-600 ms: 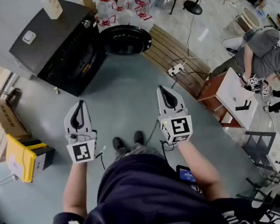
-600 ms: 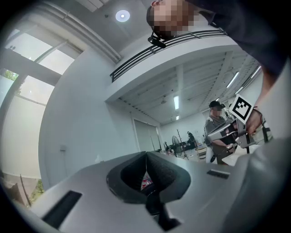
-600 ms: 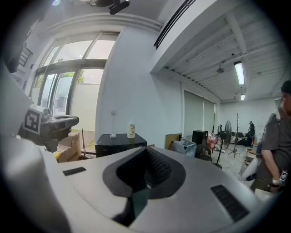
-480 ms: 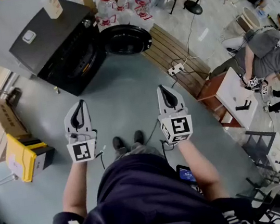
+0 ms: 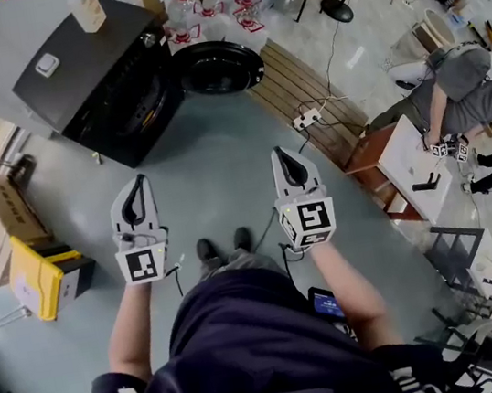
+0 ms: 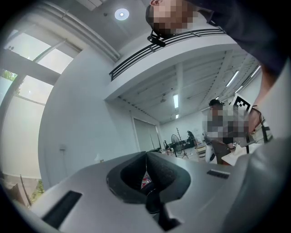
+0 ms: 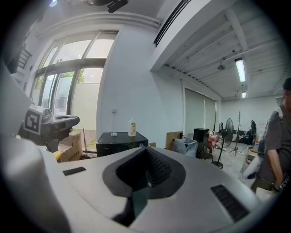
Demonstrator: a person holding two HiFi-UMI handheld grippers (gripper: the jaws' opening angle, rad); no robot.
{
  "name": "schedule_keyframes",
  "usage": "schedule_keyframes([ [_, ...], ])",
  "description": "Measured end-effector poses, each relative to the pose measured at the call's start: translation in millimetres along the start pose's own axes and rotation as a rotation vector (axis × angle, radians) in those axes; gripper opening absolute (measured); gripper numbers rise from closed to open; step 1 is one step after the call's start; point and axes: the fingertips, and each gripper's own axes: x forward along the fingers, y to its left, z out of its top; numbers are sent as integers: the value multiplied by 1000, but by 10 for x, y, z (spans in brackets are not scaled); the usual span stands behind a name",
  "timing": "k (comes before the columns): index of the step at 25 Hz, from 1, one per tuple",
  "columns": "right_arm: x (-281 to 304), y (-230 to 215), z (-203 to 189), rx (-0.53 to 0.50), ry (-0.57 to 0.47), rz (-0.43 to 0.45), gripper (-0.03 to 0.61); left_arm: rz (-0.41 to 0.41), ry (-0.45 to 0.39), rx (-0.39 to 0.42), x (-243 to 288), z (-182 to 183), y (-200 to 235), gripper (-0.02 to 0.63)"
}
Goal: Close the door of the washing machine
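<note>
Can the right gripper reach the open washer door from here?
Probably not yet: the right gripper hangs well short of the door, only bare floor between. Nothing blocks it; stepping forward should do.

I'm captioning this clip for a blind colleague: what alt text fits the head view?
A person stands on a grey floor holding the left gripper and right gripper, both shut and empty, pointed toward a black washing machine whose round door stands open.
</note>
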Motion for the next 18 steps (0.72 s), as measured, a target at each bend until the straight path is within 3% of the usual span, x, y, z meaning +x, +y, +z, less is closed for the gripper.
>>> schedule_keyframes([
  [15,197,-338,-205,-30,27,19,23,24,27,16,79,-49,-77,26],
  [18,266,-509,-264,-28,42,44,64,38,42,20,137,-53,-155,26],
])
